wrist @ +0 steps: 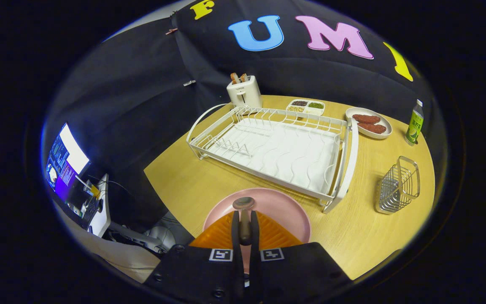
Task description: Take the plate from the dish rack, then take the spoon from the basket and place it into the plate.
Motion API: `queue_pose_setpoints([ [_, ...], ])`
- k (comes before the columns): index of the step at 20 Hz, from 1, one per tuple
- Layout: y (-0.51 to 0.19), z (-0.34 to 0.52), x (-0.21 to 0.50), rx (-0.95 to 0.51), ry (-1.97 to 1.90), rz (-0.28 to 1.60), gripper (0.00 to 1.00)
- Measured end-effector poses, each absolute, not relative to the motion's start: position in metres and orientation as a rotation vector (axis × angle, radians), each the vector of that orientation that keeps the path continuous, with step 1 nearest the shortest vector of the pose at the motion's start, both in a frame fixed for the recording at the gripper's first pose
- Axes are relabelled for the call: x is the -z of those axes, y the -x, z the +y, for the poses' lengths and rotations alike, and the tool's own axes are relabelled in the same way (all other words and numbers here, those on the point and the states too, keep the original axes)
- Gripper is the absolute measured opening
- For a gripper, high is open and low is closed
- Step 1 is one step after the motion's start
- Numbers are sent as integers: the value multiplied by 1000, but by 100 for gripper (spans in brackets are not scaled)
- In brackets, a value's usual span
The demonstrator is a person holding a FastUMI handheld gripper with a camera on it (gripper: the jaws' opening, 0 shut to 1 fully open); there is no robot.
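Fingers: we see the gripper (pixel 243 230) pinching the spoon (pixel 243 211).
Axis: handle runs forward, bowl directly over the pink plate (pixel 285 209) at the table's (pixel 352 228) near edge.

Bare desk (pixel 184 177) lies open left of the white wire dish rack (pixel 274 147), and between it and the metal wire basket (pixel 397 185) (round pink plate (pixel 276 207) just before the rack).
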State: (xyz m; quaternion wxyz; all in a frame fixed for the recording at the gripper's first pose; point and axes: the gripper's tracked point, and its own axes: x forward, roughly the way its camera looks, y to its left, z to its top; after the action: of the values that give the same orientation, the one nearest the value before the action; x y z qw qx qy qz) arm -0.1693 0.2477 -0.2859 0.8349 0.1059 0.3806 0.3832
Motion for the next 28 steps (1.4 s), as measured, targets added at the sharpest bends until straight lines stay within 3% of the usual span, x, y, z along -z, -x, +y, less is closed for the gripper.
queue_pose_setpoints([
  [10,178,232,325,-804,-99,895,20],
  [11,179,231,324,-796,-98,894,25],
  [12,177,229,322,-787,-97,888,41],
  [18,171,218,311,-726,-117,868,96],
  [28,83,148,188,-472,-127,576,99],
])
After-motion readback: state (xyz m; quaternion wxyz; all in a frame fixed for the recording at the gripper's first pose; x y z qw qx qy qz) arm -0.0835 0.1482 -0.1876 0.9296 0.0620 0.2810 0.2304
